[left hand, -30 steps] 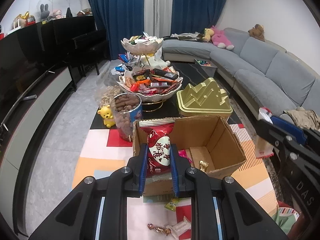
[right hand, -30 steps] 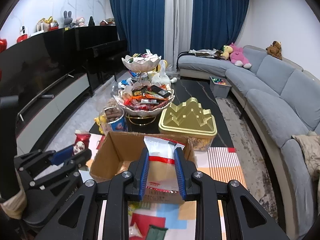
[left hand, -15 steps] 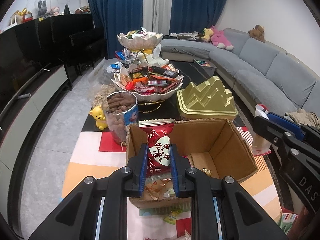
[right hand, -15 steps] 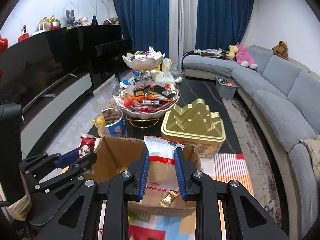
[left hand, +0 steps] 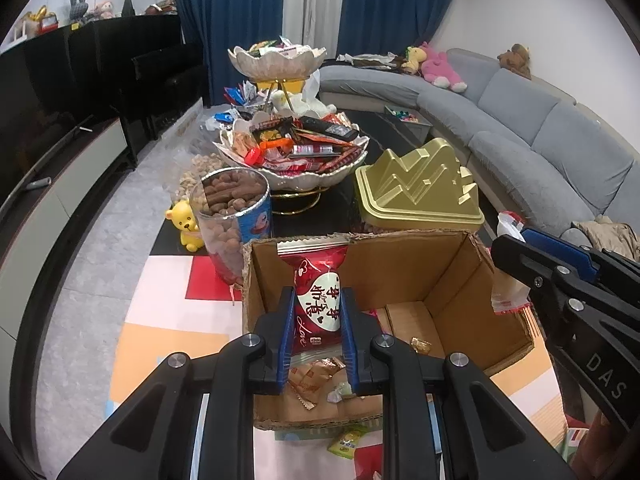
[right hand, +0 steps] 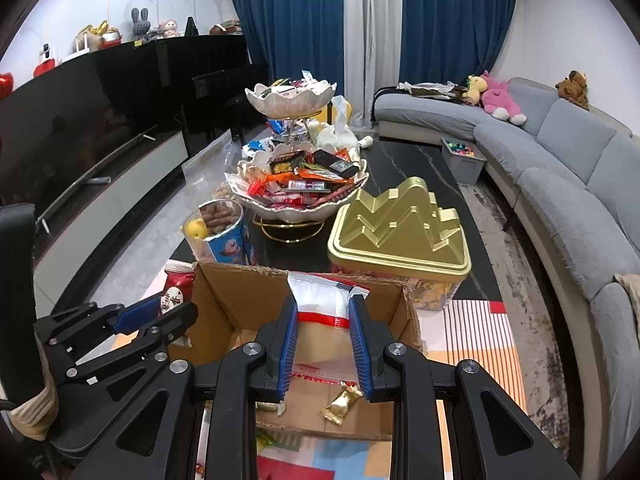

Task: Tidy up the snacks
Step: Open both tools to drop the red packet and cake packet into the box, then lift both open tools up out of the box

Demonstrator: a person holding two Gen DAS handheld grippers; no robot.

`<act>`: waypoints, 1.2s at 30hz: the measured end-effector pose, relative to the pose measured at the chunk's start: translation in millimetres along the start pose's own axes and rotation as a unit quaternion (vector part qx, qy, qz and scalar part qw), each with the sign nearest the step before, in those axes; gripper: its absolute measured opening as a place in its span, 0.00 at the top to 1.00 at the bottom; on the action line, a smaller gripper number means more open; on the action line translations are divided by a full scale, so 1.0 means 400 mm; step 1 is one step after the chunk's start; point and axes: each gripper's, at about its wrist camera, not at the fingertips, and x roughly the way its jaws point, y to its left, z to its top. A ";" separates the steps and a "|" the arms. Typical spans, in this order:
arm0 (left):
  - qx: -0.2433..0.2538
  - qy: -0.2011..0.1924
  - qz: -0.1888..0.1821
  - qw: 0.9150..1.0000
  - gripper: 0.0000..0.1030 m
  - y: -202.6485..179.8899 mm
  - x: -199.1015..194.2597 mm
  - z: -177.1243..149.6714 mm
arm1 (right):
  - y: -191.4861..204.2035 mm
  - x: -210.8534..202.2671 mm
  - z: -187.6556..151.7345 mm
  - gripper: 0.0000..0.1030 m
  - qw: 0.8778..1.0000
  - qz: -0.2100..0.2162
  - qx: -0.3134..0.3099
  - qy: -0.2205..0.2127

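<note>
My left gripper is shut on a red snack packet with a white heart label, held upright over the near left part of an open cardboard box. My right gripper is shut on a clear white packet with a red stripe, held over the same cardboard box. Loose wrapped candies lie on the box floor, and a gold candy shows below the right gripper. Each gripper shows in the other's view, the right gripper at the right edge and the left gripper at the left.
Behind the box stand a tub of brown snacks, a yellow bear figure, a two-tier bowl stand heaped with sweets and a gold mountain-shaped tin. A grey sofa curves along the right. Loose candy lies on the mat.
Both grippers have moved forward and down with their packets, from in front of the box to over its opening. The box and the bowls now look larger and nearer.
</note>
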 end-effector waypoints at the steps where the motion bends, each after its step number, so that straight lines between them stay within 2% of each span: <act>1: 0.000 0.002 0.001 1.000 0.78 0.000 0.003 0.000 | 0.000 0.001 0.001 0.73 1.000 0.001 0.000 0.000; 5: 0.005 0.004 0.003 1.000 0.75 0.000 0.004 -0.002 | 0.001 -0.002 0.003 0.71 1.000 0.000 -0.005 -0.005; 7: 0.005 0.002 0.005 1.000 0.63 0.001 -0.002 -0.002 | 0.001 -0.005 0.005 0.68 1.000 -0.001 -0.005 -0.005; 8: 0.005 0.001 0.006 1.000 0.61 0.002 -0.005 -0.002 | -0.001 -0.008 0.006 0.66 1.000 -0.001 -0.004 -0.007; 11: 0.004 -0.003 0.012 1.000 0.53 0.006 -0.017 0.001 | -0.003 -0.018 0.010 0.48 1.000 -0.009 -0.003 -0.013; 12: 0.002 -0.004 0.014 1.000 0.47 0.008 -0.021 0.002 | -0.004 -0.023 0.011 0.41 1.000 -0.011 -0.002 -0.016; 15: 0.001 -0.008 0.017 1.000 0.44 0.013 -0.035 0.005 | -0.007 -0.039 0.015 0.34 1.000 -0.016 0.002 -0.023; 21: 0.001 -0.017 0.024 1.000 0.39 0.016 -0.064 0.009 | -0.006 -0.061 0.019 0.31 0.999 -0.019 0.006 -0.026; 36: 0.007 -0.038 0.027 0.999 0.38 0.010 -0.150 0.011 | -0.001 -0.134 0.015 0.31 0.999 -0.022 0.012 -0.036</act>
